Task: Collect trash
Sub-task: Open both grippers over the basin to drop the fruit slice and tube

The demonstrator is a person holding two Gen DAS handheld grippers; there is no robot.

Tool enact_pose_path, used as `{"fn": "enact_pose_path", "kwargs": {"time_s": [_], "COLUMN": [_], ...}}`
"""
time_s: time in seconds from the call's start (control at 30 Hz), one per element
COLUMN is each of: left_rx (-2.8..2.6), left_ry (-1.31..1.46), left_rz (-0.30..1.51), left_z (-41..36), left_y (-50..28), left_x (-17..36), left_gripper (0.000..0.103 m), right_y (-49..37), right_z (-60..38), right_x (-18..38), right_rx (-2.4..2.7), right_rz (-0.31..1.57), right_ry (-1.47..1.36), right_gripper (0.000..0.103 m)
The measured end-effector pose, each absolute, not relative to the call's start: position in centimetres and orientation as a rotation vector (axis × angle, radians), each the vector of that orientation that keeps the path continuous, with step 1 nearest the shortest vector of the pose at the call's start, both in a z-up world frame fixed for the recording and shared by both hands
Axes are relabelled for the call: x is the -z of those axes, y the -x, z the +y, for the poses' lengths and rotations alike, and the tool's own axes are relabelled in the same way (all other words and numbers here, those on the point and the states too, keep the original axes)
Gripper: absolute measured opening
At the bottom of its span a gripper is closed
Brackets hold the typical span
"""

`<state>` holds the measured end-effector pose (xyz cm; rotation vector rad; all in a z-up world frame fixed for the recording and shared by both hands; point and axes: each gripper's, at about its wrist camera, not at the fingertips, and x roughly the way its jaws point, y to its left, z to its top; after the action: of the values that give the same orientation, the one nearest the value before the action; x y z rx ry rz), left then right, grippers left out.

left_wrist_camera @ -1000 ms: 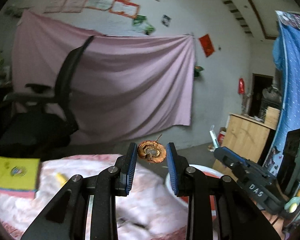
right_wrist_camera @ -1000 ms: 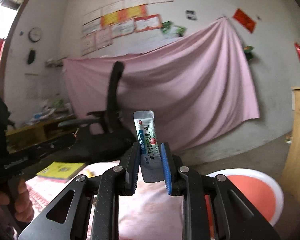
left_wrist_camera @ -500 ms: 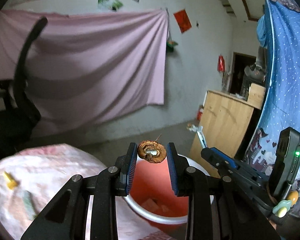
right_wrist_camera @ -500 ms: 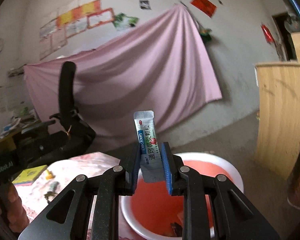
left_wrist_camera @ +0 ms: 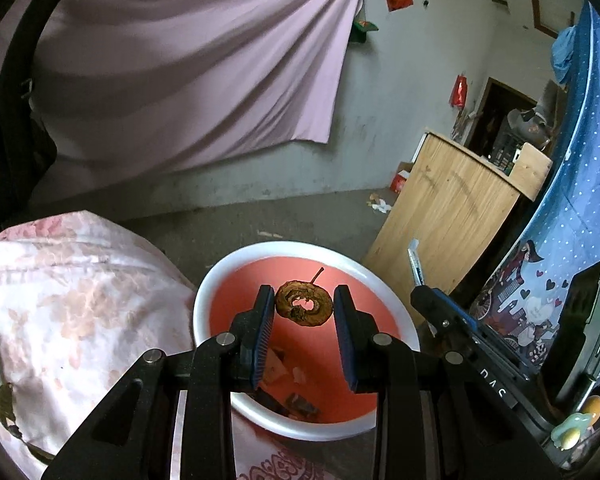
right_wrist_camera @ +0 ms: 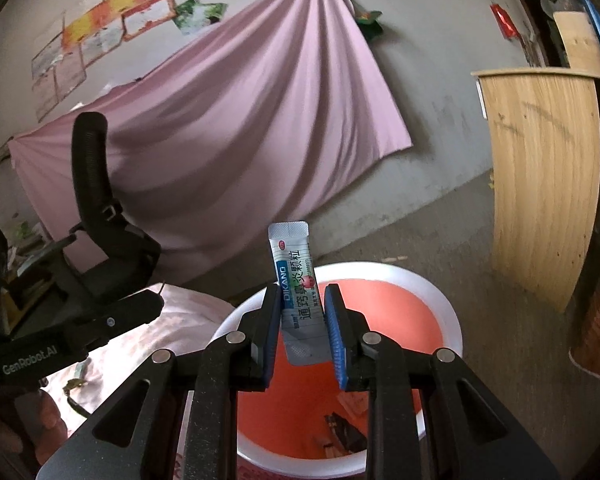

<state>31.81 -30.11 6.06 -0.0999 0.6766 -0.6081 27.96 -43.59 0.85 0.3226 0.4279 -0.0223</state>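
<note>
My left gripper (left_wrist_camera: 304,312) is shut on a brown dried fruit ring (left_wrist_camera: 304,309) with a thin stem, held above a red bin with a white rim (left_wrist_camera: 220,280). My right gripper (right_wrist_camera: 302,316) is shut on a white and blue medicine sachet (right_wrist_camera: 296,276), upright, above the same bin (right_wrist_camera: 440,296). Several scraps (left_wrist_camera: 296,400) lie at the bin's bottom. The right gripper also shows in the left wrist view (left_wrist_camera: 452,316), right of the bin. The left gripper's body shows in the right wrist view (right_wrist_camera: 72,336), at the left.
A table with a pink floral cloth (left_wrist_camera: 68,300) stands left of the bin. A wooden cabinet (left_wrist_camera: 452,216) stands to the right, a black office chair (right_wrist_camera: 100,220) at the back left, a pink sheet (left_wrist_camera: 180,64) on the wall, a blue curtain (left_wrist_camera: 580,200) at far right.
Both grippers have swung right from over the table and tilted down, and are now over the red bin. Each still holds its item.
</note>
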Motion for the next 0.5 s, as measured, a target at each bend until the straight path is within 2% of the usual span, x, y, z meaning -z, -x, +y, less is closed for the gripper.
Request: {"fn": "enact_pose_path", "kwargs": {"time_s": [0.07, 0.3, 0.37, 0.5], "left_rx": [0.605, 0.580, 0.565, 0.527], "left_ry": [0.104, 0.111, 0.111, 0.102], "left_rz": [0.686, 0.689, 0.680, 0.651], "left_z": [-30.3, -30.0, -29.5, -28.4], "left_y": [-32.0, -31.8, -31.7, -31.1], "left_x": [-5.9, -5.8, -6.0, -6.2], "left_gripper": [0.036, 0.036, 0.037, 0.037], "right_y": [-28.1, -28.1, -28.1, -27.7], "right_z": [-43.8, -44.2, -44.1, -43.6], "right_x": [-0.7, -0.6, -0.7, -1.2], "right_rx": [0.026, 0.023, 0.023, 0.015], "right_rz": [0.441, 0.458, 0.456, 0.431], "right_ry": [-0.330, -0.346, -0.345, -0.330], "right_gripper": [0.022, 0.023, 0.028, 0.029]}}
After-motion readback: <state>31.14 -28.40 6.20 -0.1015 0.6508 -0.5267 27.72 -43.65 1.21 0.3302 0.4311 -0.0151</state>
